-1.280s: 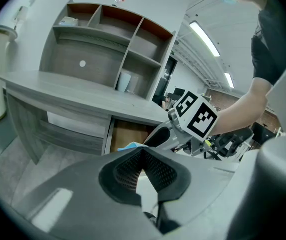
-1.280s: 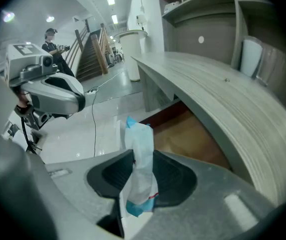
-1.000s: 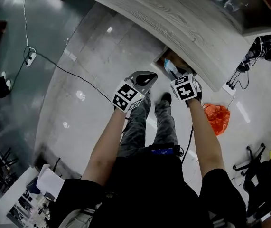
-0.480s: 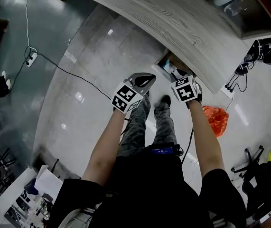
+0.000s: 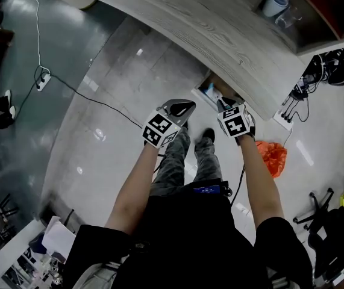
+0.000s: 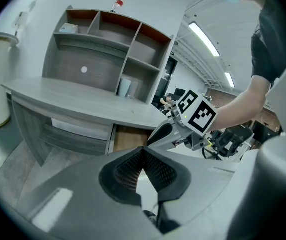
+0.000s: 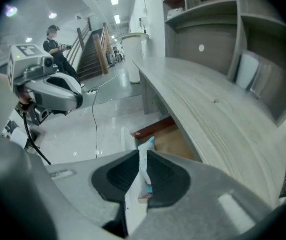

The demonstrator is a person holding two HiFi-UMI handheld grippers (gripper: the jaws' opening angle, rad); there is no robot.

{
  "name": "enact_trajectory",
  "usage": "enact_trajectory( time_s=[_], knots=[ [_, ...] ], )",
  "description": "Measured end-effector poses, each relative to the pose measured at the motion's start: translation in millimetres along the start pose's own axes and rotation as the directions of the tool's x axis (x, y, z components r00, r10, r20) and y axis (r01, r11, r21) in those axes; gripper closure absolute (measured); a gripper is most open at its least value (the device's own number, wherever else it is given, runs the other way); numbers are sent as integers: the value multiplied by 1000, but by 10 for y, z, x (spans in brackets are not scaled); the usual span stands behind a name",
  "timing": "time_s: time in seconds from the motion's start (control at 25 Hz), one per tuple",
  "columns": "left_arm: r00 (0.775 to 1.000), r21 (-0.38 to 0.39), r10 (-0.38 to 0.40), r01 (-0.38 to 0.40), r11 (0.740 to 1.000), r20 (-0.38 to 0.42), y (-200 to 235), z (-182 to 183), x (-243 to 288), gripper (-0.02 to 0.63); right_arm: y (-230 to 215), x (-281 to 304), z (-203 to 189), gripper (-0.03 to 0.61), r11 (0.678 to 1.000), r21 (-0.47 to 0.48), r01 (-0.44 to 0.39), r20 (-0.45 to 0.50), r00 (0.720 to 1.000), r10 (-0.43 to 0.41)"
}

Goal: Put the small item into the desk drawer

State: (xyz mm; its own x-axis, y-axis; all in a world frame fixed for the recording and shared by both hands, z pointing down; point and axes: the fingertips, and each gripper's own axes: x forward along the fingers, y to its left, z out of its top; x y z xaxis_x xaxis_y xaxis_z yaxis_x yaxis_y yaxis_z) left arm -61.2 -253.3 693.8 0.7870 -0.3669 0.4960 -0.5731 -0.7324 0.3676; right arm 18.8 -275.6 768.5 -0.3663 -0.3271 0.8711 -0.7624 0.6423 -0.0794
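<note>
The right gripper has just been closing its jaws, and they now pinch the packet, held above the open drawer and not yet in it. The left gripper is closed, empty. Likely next: lower, then release.

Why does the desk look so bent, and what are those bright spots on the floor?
Head view: the wide lens bows the desk; the spots are glare on the glossy floor. Both gripper views: same bulging, with dark rounded corners.
</note>
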Motion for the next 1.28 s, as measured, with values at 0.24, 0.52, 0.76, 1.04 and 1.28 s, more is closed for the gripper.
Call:
enact_trajectory(
  time_s=[0.24,0.52,0.76,1.04,1.28],
  knots=[
    [1000,13,3,-3,1000,10,-126,114,-107,612,15,-292,63,579,1000,26,6,39,999,-7],
    [1000,35,1,-2,999,27,-230,341,-181,612,-42,-652,191,580,998,52,30,87,996,-34],
    [999,59,-12,10,998,39,-342,543,-226,612,-44,-1003,292,580,996,82,27,141,989,-38],
    [998,80,-22,18,997,55,-429,725,-270,612,-63,-1373,399,580,991,130,16,227,973,-45],
    [997,101,-38,31,994,62,-510,838,-315,612,-65,-1656,485,580,987,162,8,302,952,-57]
  ],
)
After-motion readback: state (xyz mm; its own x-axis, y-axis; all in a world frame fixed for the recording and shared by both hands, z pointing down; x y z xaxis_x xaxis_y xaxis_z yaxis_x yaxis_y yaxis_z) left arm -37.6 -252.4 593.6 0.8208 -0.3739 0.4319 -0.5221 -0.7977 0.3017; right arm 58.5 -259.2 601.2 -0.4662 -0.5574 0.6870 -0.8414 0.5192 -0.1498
